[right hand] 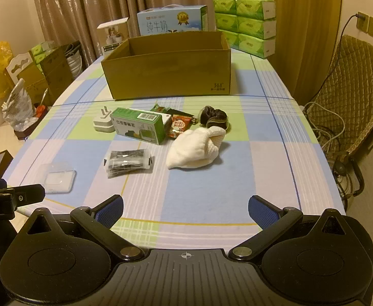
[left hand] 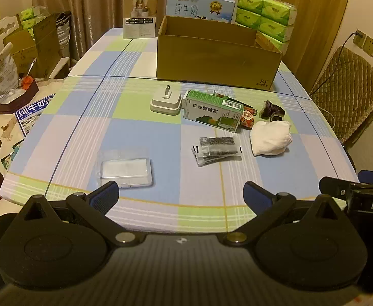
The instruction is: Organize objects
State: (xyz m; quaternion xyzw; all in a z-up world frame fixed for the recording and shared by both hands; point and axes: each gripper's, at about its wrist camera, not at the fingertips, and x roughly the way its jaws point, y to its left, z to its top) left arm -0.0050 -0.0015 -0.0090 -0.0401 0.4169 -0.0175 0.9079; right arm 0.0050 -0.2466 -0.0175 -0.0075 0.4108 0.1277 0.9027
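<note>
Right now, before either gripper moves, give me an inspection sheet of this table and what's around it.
Surface: checked tablecloth over the table, flat.
Job's things: open cardboard box at the back, no contents visible from here; in front, white plug adapter, green carton, snack packets, dark fabric bundle, white cloth, clear sachets, clear plastic case.
Clutter: milk carton, tissue packs and small white box behind the cardboard box.
Grippers: left gripper and right gripper both open, empty, at the near edge.
Cables: cord from wall socket trailing over the padded chair.
Surroundings: curtains, boxes and bags on the floor.
</note>
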